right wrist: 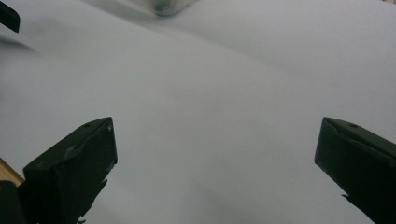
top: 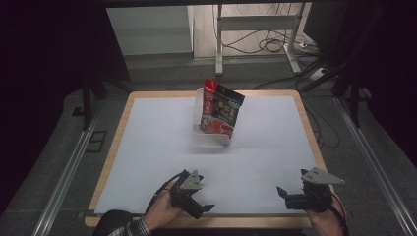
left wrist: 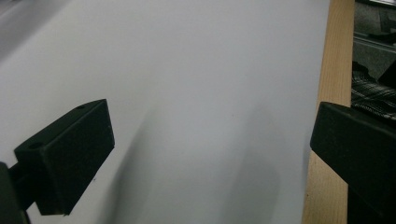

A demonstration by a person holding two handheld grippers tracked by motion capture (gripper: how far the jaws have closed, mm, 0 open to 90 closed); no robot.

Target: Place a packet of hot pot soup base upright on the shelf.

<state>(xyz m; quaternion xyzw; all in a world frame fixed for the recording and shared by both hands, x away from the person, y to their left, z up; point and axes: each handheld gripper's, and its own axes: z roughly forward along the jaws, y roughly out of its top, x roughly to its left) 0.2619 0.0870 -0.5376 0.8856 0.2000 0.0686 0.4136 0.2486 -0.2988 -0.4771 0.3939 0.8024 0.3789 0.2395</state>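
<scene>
Snack bag (top: 222, 109), red and black with printed pictures, stands tilted in a clear plastic tub (top: 200, 132) at the far middle of your counter (top: 147, 142), its top leaning toward the far right. The tub sits on the white sheet that covers most of the counter, with a wooden border (top: 119, 128) showing around the sheet's edges. Both of your grippers are at the near edge, well apart from the tub and from each other. Your left gripper (top: 199, 206) sits near the middle-left of that edge, held in your left hand (top: 160, 212), with a plaid sleeve (top: 130, 228) behind it; in the left gripper view its fingers (left wrist: 65, 161) stand wide apart over bare white sheet, with the wooden border running along the right of that view. Your right gripper (top: 287, 196) is at the near right, its grey plate (top: 322, 175) on top; in the right gripper view its fingers (right wrist: 70, 170) are likewise spread wide with nothing between them, and a blurred corner of the tub (right wrist: 163, 6) shows at the top.
</scene>
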